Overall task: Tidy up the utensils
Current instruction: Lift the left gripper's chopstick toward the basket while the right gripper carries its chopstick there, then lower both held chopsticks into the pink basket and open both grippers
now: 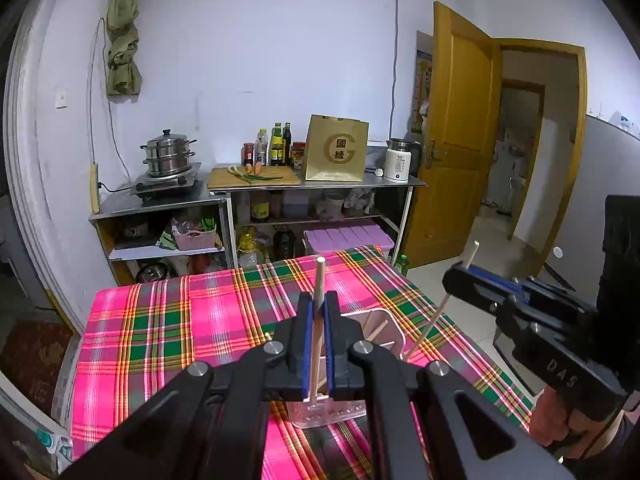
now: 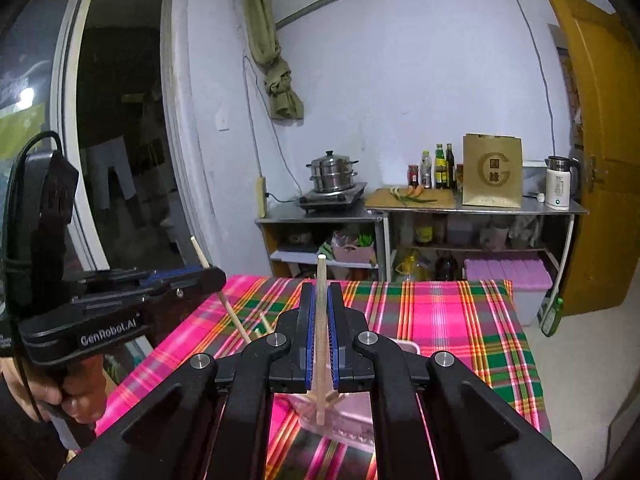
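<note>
Left gripper (image 1: 318, 308): jaws pressed onto a wooden chopstick (image 1: 319, 280); stick near-upright between the blue pads, top end poking above the jaw tips, lower end running down toward the container. Seen also from right wrist cam at frame left (image 2: 214, 276), stick slanting through its tip.
Right gripper (image 2: 320, 308): jaws likewise pinched on a second chopstick (image 2: 320, 320); upright, tip above the fingers, bottom end over the container. In left wrist cam it sits at frame right (image 1: 460, 276), stick (image 1: 440, 308) slanted, lower end near the container's right rim.
Hands: person's left hand (image 2: 68, 388) wraps the left handle; right hand (image 1: 560, 420) wraps the right handle.
Container: clear pinkish plastic utensil holder (image 1: 384, 320), on the table just below both grippers; perforated wall visible near cam; more chopsticks (image 1: 378, 330) leaning inside. Count unclear, mostly hidden by jaws.
Table: covered w/ pink-green plaid cloth (image 1: 160, 320); holder toward near-right part.
Bkgd: steel shelf unit (image 1: 160, 204) along wall w/ steamer pot (image 1: 168, 156) on a burner, cutting board (image 1: 252, 178) w/ carrot + greens, sauce bottles (image 1: 276, 144), brown paper bag (image 1: 336, 148), white kettle (image 1: 400, 160).
Door: wooden, yellow-brown (image 1: 456, 128), standing open at right.
</note>
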`<state>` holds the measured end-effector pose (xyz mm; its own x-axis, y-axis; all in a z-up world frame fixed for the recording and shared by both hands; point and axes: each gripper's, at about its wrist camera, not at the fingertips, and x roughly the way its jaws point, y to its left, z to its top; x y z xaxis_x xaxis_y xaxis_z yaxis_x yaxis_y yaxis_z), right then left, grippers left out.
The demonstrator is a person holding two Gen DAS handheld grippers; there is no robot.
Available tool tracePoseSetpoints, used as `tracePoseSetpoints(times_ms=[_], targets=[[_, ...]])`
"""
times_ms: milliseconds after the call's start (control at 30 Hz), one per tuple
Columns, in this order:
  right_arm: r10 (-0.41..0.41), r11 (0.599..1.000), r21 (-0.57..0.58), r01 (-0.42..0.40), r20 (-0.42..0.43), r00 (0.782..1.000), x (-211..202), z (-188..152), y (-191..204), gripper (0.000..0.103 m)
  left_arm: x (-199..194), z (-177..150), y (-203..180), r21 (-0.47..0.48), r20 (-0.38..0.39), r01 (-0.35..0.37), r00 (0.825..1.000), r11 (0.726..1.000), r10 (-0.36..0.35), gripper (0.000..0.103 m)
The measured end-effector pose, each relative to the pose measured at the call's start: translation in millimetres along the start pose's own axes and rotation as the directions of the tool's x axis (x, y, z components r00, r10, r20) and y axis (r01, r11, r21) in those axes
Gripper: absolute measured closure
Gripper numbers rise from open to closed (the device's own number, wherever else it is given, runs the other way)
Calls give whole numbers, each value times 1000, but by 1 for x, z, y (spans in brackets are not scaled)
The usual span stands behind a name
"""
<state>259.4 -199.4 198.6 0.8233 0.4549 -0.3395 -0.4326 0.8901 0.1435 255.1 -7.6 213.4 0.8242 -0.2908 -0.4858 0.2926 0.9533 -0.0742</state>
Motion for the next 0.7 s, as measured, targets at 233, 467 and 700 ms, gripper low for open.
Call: tracePoseSetpoints(times_ms=[233,467,700], targets=[[-2,1000,21,1,29,1000,12,6,-7,97,14,4,2,7,5,4,1000,1000,-4,97],[-5,1000,18,5,12,1000,28,2,-7,97,31,-3,8,-5,-19,10,1000,1000,-11,97],[-5,999,41,6,-33,999,49,-15,-16,97,50,-15,13,-12,-58,4,998,1000,-5,97]])
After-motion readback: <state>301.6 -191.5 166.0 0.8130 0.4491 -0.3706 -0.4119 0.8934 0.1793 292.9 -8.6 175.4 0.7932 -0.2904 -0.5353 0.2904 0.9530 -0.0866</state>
